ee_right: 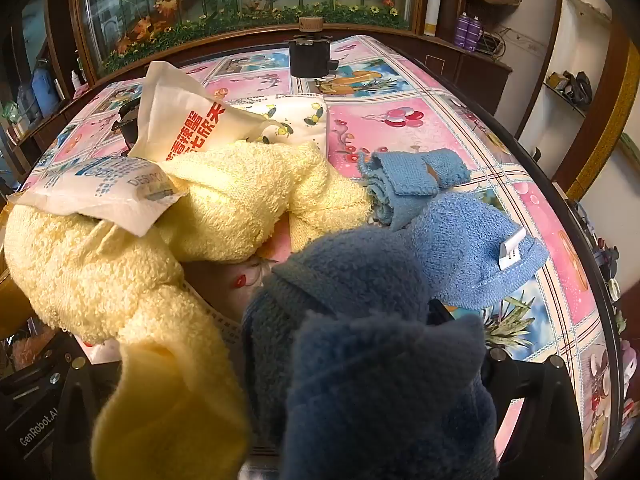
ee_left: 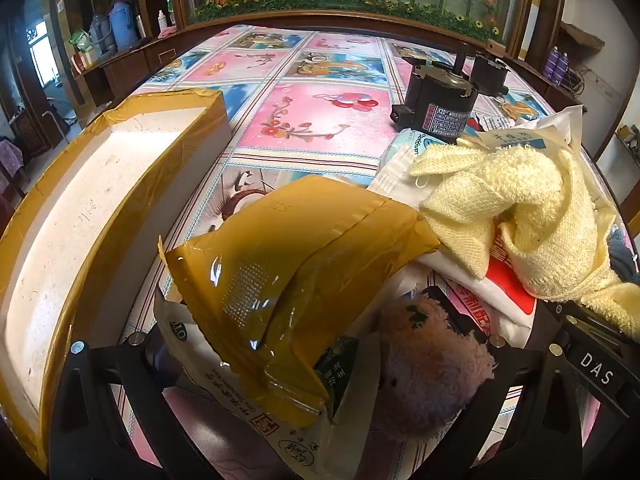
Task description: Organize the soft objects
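In the left wrist view my left gripper (ee_left: 312,392) stands wide open over a heap. Between its fingers lie a crumpled piece of brown tape (ee_left: 296,264), a pinkish plush toy (ee_left: 428,364) and printed plastic bags (ee_left: 240,412). A pale yellow towel (ee_left: 516,216) is bunched up to the right. In the right wrist view my right gripper (ee_right: 312,396) is also open, with a dark blue towel (ee_right: 360,344) piled between its fingers. The yellow towel (ee_right: 168,232) lies left of it and a light blue towel (ee_right: 460,244) lies just beyond. No pad presses on anything.
A white foam box (ee_left: 92,208) edged with brown tape stands at the left. A black motor (ee_left: 440,100) sits far on the patterned tablecloth (ee_left: 320,120). White printed bags (ee_right: 180,120) rest on the yellow towel. A small folded blue cloth (ee_right: 412,176) lies farther back.
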{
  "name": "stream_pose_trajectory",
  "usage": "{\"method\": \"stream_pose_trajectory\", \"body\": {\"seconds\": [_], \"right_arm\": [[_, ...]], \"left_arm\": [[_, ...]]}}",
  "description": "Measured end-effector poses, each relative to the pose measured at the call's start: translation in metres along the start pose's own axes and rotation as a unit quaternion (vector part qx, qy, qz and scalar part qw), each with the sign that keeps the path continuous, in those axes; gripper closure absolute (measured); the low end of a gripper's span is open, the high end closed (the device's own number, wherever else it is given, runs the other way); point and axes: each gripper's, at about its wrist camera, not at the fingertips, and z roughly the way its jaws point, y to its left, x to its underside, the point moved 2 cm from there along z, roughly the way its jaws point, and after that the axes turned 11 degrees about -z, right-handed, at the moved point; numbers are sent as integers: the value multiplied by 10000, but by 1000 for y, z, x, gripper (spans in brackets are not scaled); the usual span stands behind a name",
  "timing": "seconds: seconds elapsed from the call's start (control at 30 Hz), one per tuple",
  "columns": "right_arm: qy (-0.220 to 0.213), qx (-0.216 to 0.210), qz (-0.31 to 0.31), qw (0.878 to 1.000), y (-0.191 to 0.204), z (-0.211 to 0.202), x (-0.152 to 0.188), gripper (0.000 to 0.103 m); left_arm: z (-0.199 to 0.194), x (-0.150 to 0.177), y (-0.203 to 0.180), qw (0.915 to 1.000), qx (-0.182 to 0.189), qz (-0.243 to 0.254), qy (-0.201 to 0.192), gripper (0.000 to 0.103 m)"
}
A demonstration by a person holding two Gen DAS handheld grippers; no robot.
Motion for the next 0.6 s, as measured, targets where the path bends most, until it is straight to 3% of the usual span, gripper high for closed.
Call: {"method": "stream_pose_trajectory", "body": {"seconds": [0.6], "right_arm": [[27,-32,21,10000,0,0,0,0]], "left_arm": [[0,0,0,10000,-19,6,21,0]]}}
